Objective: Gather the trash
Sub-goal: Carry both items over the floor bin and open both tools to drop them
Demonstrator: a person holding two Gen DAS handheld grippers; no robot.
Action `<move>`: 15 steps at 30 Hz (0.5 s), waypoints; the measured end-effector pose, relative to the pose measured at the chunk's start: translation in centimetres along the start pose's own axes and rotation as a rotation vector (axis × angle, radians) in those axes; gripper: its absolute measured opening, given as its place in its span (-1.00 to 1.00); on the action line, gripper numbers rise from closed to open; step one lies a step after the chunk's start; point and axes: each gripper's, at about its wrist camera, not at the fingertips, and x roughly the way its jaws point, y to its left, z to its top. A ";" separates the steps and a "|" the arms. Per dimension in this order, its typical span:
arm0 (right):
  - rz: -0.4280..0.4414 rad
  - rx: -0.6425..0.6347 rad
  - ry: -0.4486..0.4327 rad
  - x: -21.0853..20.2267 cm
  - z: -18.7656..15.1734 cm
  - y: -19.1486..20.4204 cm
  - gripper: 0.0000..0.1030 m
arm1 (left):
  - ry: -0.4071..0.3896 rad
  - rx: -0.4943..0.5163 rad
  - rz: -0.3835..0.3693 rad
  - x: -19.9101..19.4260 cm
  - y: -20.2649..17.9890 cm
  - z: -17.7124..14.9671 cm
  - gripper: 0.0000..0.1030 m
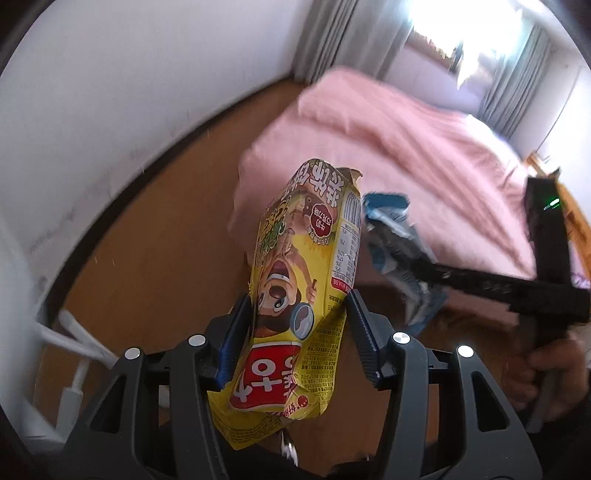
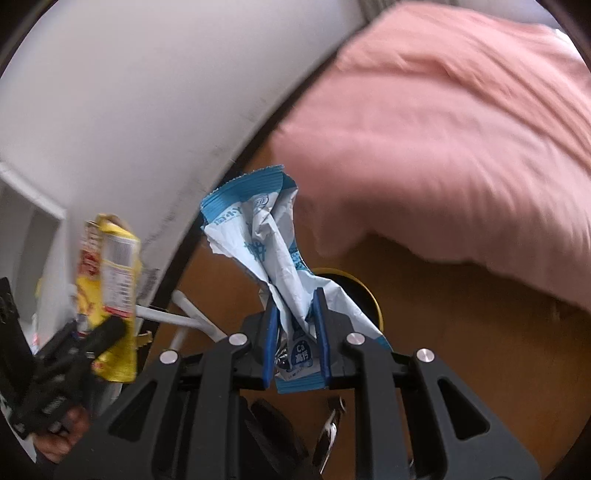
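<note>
My left gripper [image 1: 297, 306] is shut on a yellow snack bag [image 1: 303, 280] with a cartoon face, held up above the wooden floor. The yellow bag and the left gripper also show at the left of the right wrist view [image 2: 107, 280]. My right gripper [image 2: 295, 314] is shut on a crumpled blue and white wrapper [image 2: 269, 236]. In the left wrist view the right gripper [image 1: 399, 254] holds that wrapper [image 1: 388, 210] just right of the yellow bag. A round black bin with a yellow rim [image 2: 364, 291] sits on the floor behind the wrapper, mostly hidden.
A bed with a pink blanket [image 1: 406, 147] fills the right side. A white wall [image 1: 110, 92] with a dark baseboard runs along the left. White rods of a rack [image 1: 74, 339] stand at the lower left. Curtains and a bright window [image 1: 461, 29] are at the back.
</note>
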 end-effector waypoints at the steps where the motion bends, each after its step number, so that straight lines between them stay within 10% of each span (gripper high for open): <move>1: -0.011 0.014 0.019 1.1 0.0 -0.5 -0.64 | 0.027 -0.005 0.001 1.9 0.1 -0.3 0.01; 7: -0.003 0.120 0.222 9.6 -0.6 -2.3 -0.64 | 0.211 -0.066 -0.001 11.0 2.2 -3.1 0.02; 15: -0.041 0.131 0.269 13.1 0.2 -3.0 -0.63 | 0.260 -0.086 -0.009 15.1 2.3 -2.4 0.30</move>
